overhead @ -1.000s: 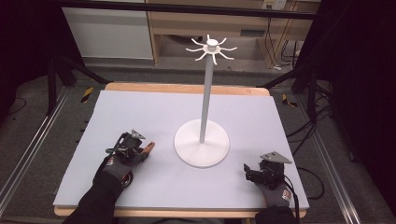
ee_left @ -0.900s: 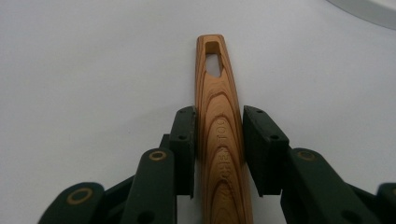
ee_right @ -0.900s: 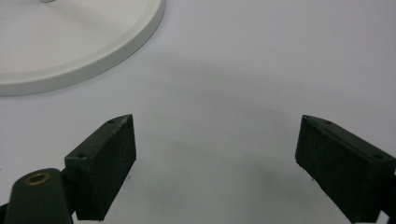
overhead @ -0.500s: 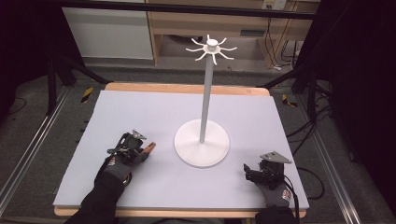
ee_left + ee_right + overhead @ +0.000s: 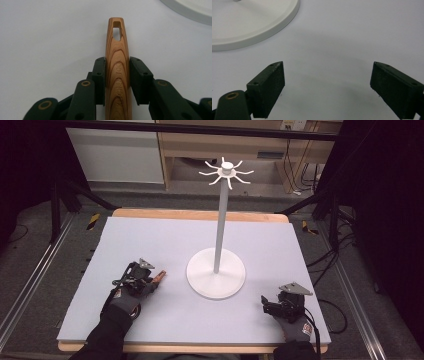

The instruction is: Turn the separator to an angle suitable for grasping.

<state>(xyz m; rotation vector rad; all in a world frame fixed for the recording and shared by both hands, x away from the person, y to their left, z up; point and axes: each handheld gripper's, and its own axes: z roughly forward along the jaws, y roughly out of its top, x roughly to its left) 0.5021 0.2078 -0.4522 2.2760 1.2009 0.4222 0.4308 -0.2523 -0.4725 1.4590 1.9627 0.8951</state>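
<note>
Down at the near left of the pale grey table mat (image 5: 150, 245): left gripper (image 5: 150, 282) clamped on a wooden handle (image 5: 117, 67), pads pressing both of its flat sides. Jaws just closed that last bit onto it, with the handle between them. Handle lying low over the mat and poking out past the jaw tips, striped grain running along it, a slotted hanging hole (image 5: 117, 31) near its far end (faint stamped lettering on the wood, too soft to read in full). Seen from above as a short reddish-brown tip (image 5: 159, 276) pointing toward the white stand (image 5: 216, 275), near its round base but apart from it. Stand upright at mid-table, slim pole rising to a crown of curved hooks (image 5: 226, 172). At the near right: right gripper (image 5: 267, 305) resting low on the mat, jaws spread wide with nothing between them, bare mat showing in the gap. Edge of the stand's base (image 5: 262, 30) just ahead of those jaws, not touching.
</note>
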